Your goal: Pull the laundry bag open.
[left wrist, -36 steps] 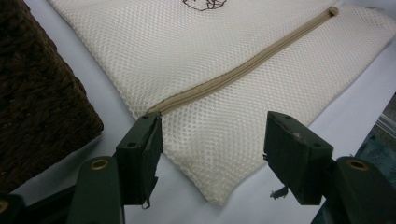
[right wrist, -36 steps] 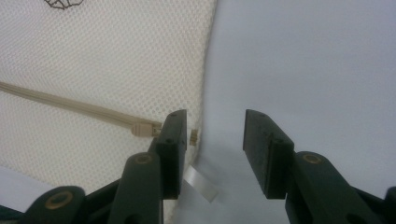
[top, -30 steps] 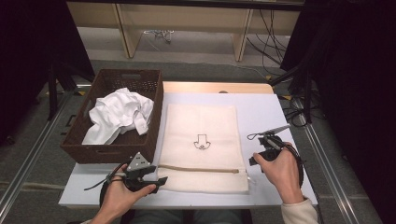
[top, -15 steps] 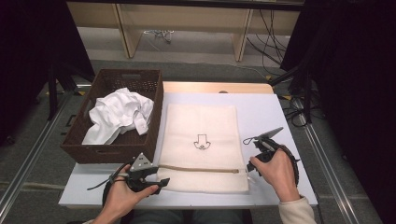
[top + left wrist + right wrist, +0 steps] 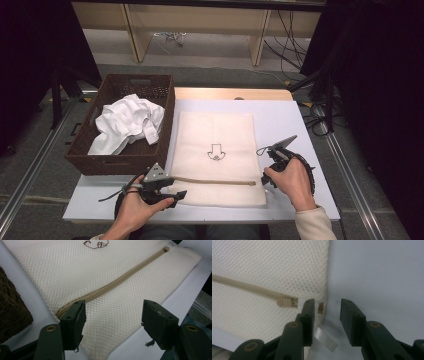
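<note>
Lying flat at centre frame in the high view, the mesh bag covers the table; both grippers flank its lower corners. Left gripper view: left gripper jaws released above the zipper. Right gripper view: right gripper jaws, just closing, straddle the bag's edge ungripped.

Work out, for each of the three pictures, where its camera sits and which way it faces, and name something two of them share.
High view: above the person's side, looking forward and down on the table; both hands, the left gripper and the right gripper show.
Left gripper view: rides the left gripper, looking along open jaws over the mesh bag.
Right gripper view: rides the right gripper, jaws just closing, nothing between the pads, near the zipper pull.
Shared: all show the bag's beige zipper.
</note>
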